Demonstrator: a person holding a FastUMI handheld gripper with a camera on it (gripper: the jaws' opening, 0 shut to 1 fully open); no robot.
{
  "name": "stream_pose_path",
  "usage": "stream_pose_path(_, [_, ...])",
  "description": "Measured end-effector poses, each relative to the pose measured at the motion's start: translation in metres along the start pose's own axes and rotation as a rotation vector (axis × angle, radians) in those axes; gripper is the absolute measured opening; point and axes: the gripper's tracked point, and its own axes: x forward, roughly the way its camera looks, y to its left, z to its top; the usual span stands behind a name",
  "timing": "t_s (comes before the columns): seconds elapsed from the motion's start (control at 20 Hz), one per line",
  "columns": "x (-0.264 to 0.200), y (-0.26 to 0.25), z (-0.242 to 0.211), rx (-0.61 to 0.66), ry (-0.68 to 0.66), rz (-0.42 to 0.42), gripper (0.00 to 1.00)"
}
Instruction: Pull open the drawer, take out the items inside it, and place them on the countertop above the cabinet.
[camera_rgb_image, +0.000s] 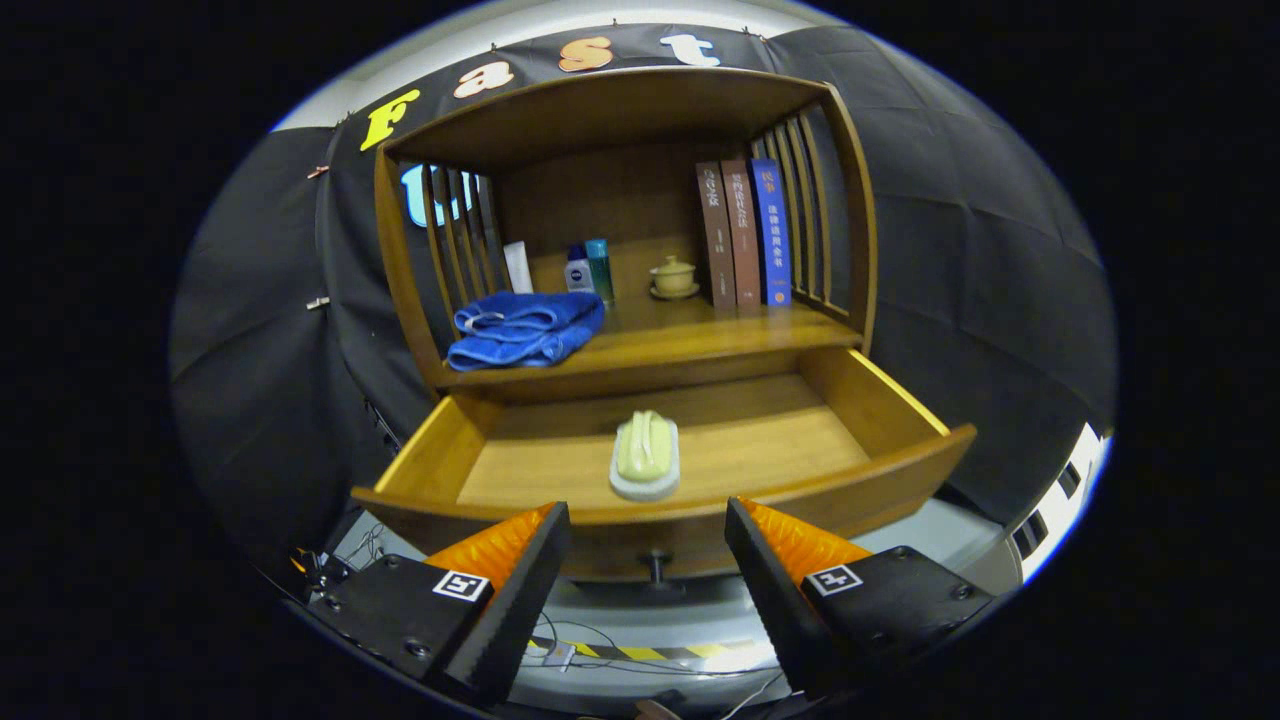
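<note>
- Drawer (905, 405) of warm brown wood stands pulled well out from the cabinet, its small dark knob (655, 570) showing between the two fingers, so the opening step looks done.
- Inside it, near the front wall and just beyond the fingers, lies a pale yellow oblong object on a white oval dish (645, 460); it may be a bar of soap, though I can't be sure.
- Hand-held gripper (648, 540) hangs in front of the drawer, fingers spread wide, grasping nothing.
- Countertop (700, 335) above already carries a crumpled blue towel (525, 330), small bottles, a lidded cup and three upright books.
- Next move, I'd judge: reach over the front wall, close on the dish, lift it onto the bare wood right of the towel.
</note>
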Motion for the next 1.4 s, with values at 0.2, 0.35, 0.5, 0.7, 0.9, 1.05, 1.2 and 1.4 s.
stream_pose_path(0.2, [0.056,0.007,0.039,-0.008,0.043,-0.017,0.99])
stream_pose_path(0.35, [0.104,0.009,0.037,-0.021,0.181,-0.032,0.99])
stream_pose_path(0.5, [0.145,0.007,0.016,-0.018,0.312,-0.057,0.99])
stream_pose_path(0.7, [0.177,0.002,-0.011,-0.037,0.444,-0.084,0.98])
stream_pose_path(0.9, [0.193,-0.007,-0.030,-0.040,0.536,-0.114,0.86])
stream_pose_path(1.05, [0.196,-0.010,-0.039,-0.051,0.589,-0.115,0.72])
stream_pose_path(1.2, [0.197,-0.010,-0.048,-0.082,0.637,-0.118,0.46])
stream_pose_path(1.4, [0.196,-0.009,-0.049,-0.090,0.651,-0.117,0.20])
